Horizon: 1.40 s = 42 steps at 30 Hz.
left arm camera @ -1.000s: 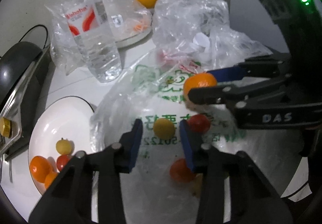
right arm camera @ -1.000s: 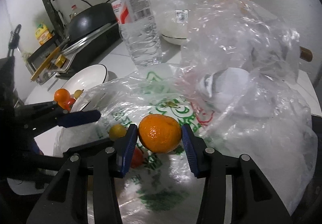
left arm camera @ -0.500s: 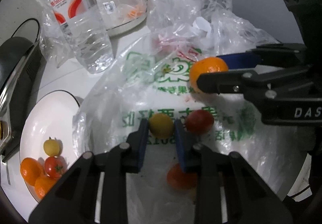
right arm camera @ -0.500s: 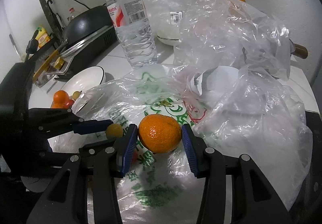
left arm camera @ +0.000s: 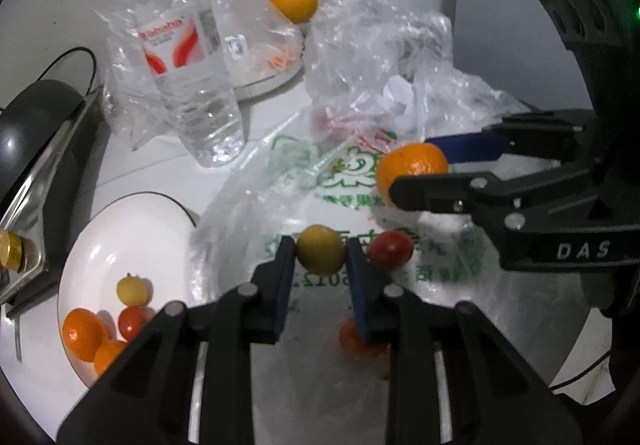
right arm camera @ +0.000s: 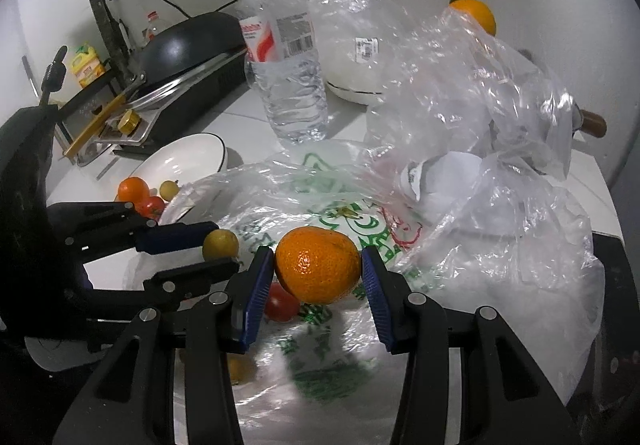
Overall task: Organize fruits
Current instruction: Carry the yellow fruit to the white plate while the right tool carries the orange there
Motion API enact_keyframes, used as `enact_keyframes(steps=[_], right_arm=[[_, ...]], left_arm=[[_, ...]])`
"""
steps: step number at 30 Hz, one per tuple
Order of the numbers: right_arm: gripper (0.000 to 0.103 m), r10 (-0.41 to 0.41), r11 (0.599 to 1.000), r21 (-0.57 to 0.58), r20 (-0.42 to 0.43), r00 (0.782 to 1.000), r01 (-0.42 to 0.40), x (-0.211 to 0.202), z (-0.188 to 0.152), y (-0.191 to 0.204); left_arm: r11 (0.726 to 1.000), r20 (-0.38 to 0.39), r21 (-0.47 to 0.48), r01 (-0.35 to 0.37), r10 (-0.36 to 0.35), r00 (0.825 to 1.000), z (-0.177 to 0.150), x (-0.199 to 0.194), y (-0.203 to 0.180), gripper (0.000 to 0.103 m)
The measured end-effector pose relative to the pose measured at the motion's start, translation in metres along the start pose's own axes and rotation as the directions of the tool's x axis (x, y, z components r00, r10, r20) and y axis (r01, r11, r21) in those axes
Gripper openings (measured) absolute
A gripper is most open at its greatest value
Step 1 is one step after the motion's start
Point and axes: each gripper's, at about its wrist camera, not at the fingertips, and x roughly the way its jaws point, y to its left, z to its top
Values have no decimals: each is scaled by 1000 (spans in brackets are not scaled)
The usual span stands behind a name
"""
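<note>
- Left gripper (left arm camera: pixel 321 254) pointing forward over the printed plastic bag (left arm camera: pixel 352 213), blue pads clamped on a small yellow fruit (left arm camera: pixel 321 255); fruit looks lifted off the bag.
- Right gripper (right arm camera: pixel 318 271) alongside, pads pinching the orange mandarin (right arm camera: pixel 318 270) from both sides, held above the bag.
- In the left wrist view the right gripper (left arm camera: pixel 420 169) comes in from the right edge; the two tools sit near each other, apart.
- Red tomato (left arm camera: pixel 390 248) on the bag just right of the left gripper's pad; another reddish fruit (left arm camera: pixel 356 339) partly hidden under that finger.
- White plate (left arm camera: pixel 120 229) left of the bag, holding a yellow fruit, tomato and two oranges at its near rim; rest of the plate bare.
- Further back: water bottle (left arm camera: pixel 188 57) upright, crumpled clear bags (left arm camera: pixel 380 57), an orange (left arm camera: pixel 294 1) by the wall, dark pan (right arm camera: pixel 184 45) at left edge.
- Versus 1.0 s ago: left pads were open around the yellow fruit, now closed on it. Mandarin grip unchanged.
</note>
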Motion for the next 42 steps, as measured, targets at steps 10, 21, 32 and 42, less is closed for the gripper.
enact_keyframes(steps=[10, 21, 32, 42], right_arm=[[48, -13, 999, -39, 16, 1000, 14, -14, 2, 28], [48, -12, 996, -83, 26, 1000, 14, -22, 6, 62], [48, -1, 992, -125, 18, 1000, 4, -20, 11, 93], [48, 33, 985, -170, -1, 999, -33, -9, 19, 120]], left_arm=[[1000, 71, -25, -4, 6, 997, -6, -33, 10, 27], [998, 121, -54, -18, 25, 992, -21, -65, 28, 27], [995, 148, -90, -32, 45, 988, -37, -86, 49, 27], [989, 157, -133, -65, 85, 984, -49, -97, 73, 27]])
